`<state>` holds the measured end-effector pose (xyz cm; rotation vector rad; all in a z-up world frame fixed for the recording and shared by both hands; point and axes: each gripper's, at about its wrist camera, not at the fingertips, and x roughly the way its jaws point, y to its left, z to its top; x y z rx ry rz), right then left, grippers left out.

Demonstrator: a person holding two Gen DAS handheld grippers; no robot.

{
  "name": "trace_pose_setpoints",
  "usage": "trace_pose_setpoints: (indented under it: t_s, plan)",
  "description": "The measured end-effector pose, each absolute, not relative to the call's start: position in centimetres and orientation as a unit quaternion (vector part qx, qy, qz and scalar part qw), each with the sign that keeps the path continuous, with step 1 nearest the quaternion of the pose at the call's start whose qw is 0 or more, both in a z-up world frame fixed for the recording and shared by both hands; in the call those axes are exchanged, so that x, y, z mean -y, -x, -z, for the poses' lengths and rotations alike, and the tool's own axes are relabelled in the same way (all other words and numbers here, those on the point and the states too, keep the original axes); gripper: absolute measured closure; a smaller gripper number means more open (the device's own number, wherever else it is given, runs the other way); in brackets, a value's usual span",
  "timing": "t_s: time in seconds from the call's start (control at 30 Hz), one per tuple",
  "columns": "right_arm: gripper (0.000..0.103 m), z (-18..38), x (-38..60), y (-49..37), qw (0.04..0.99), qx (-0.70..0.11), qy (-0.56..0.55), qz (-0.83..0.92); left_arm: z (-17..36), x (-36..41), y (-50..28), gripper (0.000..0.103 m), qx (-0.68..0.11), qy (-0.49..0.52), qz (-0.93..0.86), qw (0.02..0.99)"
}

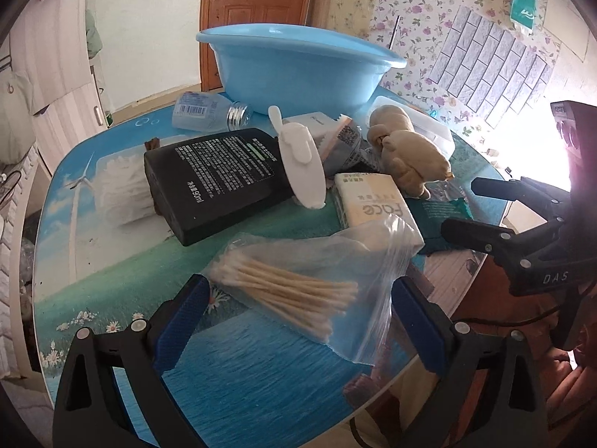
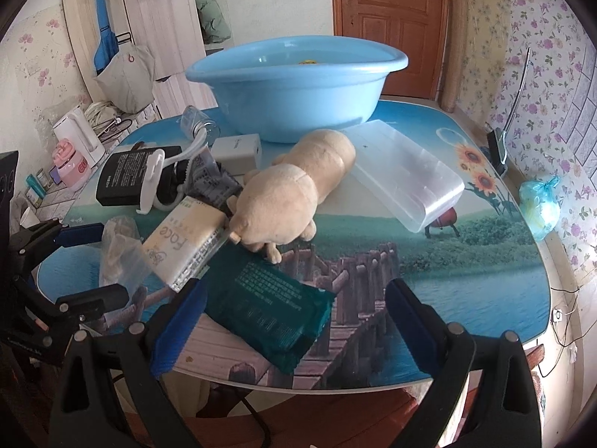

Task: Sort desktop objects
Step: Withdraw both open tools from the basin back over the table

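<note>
My left gripper (image 1: 298, 298) is open, its jaws on either side of a clear bag of cotton swabs (image 1: 298, 287) lying on the table. My right gripper (image 2: 294, 302) is open, with a dark green packet (image 2: 268, 310) between its jaws near the table's front edge. A tissue pack marked "Face" (image 2: 186, 246), a beige plush toy (image 2: 294, 194), a black box (image 1: 216, 179), a white holder (image 1: 302, 160) and a clear bottle (image 1: 209, 112) lie clustered before a blue basin (image 2: 294, 86).
A clear plastic box (image 2: 406, 175) lies right of the plush toy. A white adapter (image 2: 238, 153) sits by the basin. A pack of cotton pads (image 1: 119, 186) lies at the left. A blue bag (image 2: 541, 205) sits at the table's right edge.
</note>
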<state>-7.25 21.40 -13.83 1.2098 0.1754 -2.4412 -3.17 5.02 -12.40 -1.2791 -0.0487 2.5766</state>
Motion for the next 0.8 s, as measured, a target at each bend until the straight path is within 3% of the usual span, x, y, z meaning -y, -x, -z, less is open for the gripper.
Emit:
trace_pose_setpoints:
  t_s: [0.1,0.13,0.2,0.47,0.67,0.8]
  plan:
    - [0.003,14.1,-20.8,7.2,0.207,-0.078,-0.434,0.873,12.6,-5.1,3.1,0.009,0.008,0.438,-0.891,0.121]
    - [0.003,14.1,-20.6,7.1,0.211,-0.082,-0.435,0.872,12.5,-5.1,3.0,0.014,0.006,0.436,-0.892,0.12]
    - [0.003,14.4,-20.1,7.0,0.212,-0.091,-0.435,0.87,12.3,-5.1,2.8,0.037,0.004,0.432,-0.893,0.125]
    - [0.003,15.2,-19.7,7.2,0.208,-0.098,-0.447,0.864,11.8,-4.4,2.3,0.064,0.022,0.425,-0.894,0.139]
    - [0.004,15.3,-19.7,7.2,0.21,-0.098,-0.444,0.866,11.7,-3.7,2.1,0.068,0.051,0.426,-0.889,0.16]
    - [0.023,15.0,-19.6,6.9,0.22,-0.101,-0.435,0.867,12.1,-3.7,2.0,0.066,0.058,0.43,-0.887,0.16]
